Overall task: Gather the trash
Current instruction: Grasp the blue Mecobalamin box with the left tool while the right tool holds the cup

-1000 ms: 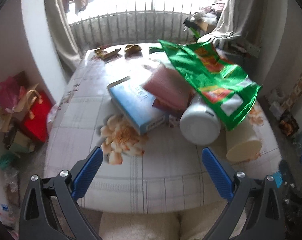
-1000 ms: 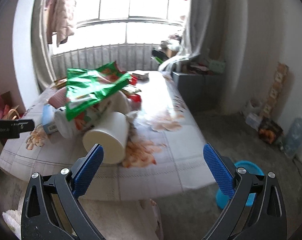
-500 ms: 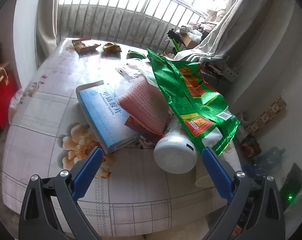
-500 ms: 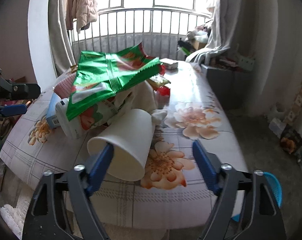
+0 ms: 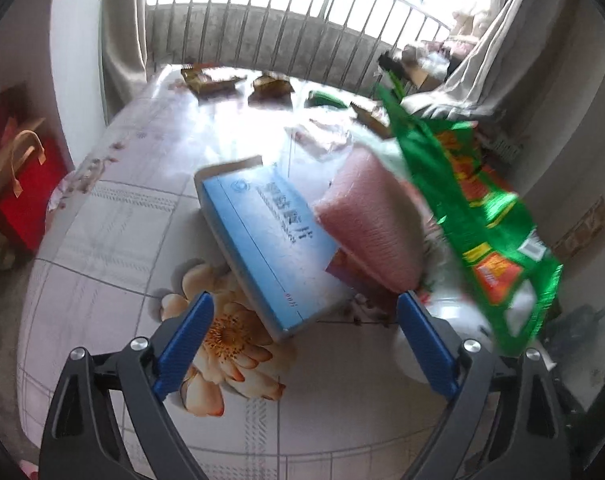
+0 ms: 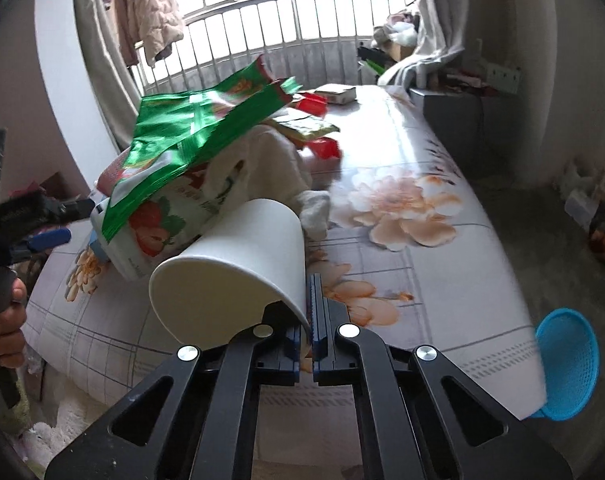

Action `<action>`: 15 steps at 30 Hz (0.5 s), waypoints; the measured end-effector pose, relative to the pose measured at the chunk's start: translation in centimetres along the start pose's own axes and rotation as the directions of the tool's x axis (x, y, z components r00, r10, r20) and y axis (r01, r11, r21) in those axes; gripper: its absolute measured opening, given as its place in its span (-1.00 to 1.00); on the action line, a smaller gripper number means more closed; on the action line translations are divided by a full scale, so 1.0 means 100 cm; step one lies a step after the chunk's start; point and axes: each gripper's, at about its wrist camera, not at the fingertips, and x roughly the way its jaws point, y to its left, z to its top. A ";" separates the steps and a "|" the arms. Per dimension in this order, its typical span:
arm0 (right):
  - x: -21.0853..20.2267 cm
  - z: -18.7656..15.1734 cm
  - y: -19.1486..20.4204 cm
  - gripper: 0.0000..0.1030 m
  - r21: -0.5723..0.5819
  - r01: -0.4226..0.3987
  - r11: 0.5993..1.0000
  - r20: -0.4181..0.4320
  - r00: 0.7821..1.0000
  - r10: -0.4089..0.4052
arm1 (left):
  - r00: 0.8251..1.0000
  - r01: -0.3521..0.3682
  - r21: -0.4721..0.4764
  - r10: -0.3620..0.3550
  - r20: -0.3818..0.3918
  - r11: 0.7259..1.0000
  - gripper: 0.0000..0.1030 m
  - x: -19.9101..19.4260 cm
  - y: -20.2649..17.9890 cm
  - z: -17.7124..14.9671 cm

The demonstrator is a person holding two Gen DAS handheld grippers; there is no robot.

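Note:
A heap of trash lies on a floral tablecloth (image 5: 114, 240). In the left wrist view I see a blue box (image 5: 270, 240), a pink packet (image 5: 374, 224) and a green foil bag (image 5: 478, 208). My left gripper (image 5: 302, 344) is open, hovering just before the blue box. In the right wrist view my right gripper (image 6: 308, 312) is shut on the rim of a white paper cup (image 6: 238, 276) lying on its side. Behind it are a strawberry-print container (image 6: 158, 220) and the green foil bag (image 6: 198, 124).
A blue basket (image 6: 570, 364) sits on the floor right of the table. Small wrappers (image 5: 210, 78) lie at the table's far edge near the railing. A red bag (image 5: 22, 192) stands left of the table. The left gripper (image 6: 42, 238) shows at the left.
My right gripper has closed on the white cup's rim. My left gripper has moved closer to the blue box, still open.

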 end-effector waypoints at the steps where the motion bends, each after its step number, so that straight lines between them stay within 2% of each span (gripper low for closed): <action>1: -0.001 0.000 -0.002 -0.95 0.005 0.004 1.000 0.000 1.000 -0.004 | 1.000 0.004 0.002 -0.004 -0.015 1.000 0.76 0.006 0.001 0.001; 5: -0.005 -0.003 -0.008 -0.95 0.024 0.017 1.000 -0.003 1.000 -0.017 | 0.999 0.004 -0.013 -0.005 -0.046 1.000 0.73 0.025 0.007 0.007; 7: -0.004 -0.003 -0.009 -0.95 0.026 0.021 0.999 -0.007 1.000 -0.021 | 0.998 -0.022 0.001 0.022 -0.063 1.000 0.57 0.030 0.011 0.007; 10: -0.007 -0.003 -0.007 -0.95 0.027 0.021 0.999 -0.009 1.000 -0.021 | 0.989 -0.111 0.028 0.113 -0.093 0.993 0.49 0.035 0.025 0.005; 11: -0.006 -0.004 -0.008 -0.95 0.026 0.021 0.999 -0.011 1.000 -0.020 | 0.981 -0.167 0.033 0.170 -0.097 0.985 0.48 0.036 0.034 0.004; 13: -0.005 -0.004 -0.007 -0.95 0.025 0.019 1.000 -0.016 1.000 -0.018 | 0.969 -0.229 0.027 0.230 -0.092 0.973 0.47 0.035 0.047 0.003; 14: -0.005 -0.003 -0.006 -0.95 0.025 0.019 1.000 -0.017 1.000 -0.018 | 0.965 -0.247 0.013 0.247 -0.089 0.969 0.47 0.032 0.055 0.002; 15: -0.004 -0.003 -0.006 -0.95 0.024 0.019 1.000 -0.020 1.000 -0.019 | 0.968 -0.236 -0.003 0.235 -0.086 0.972 0.47 0.029 0.060 0.003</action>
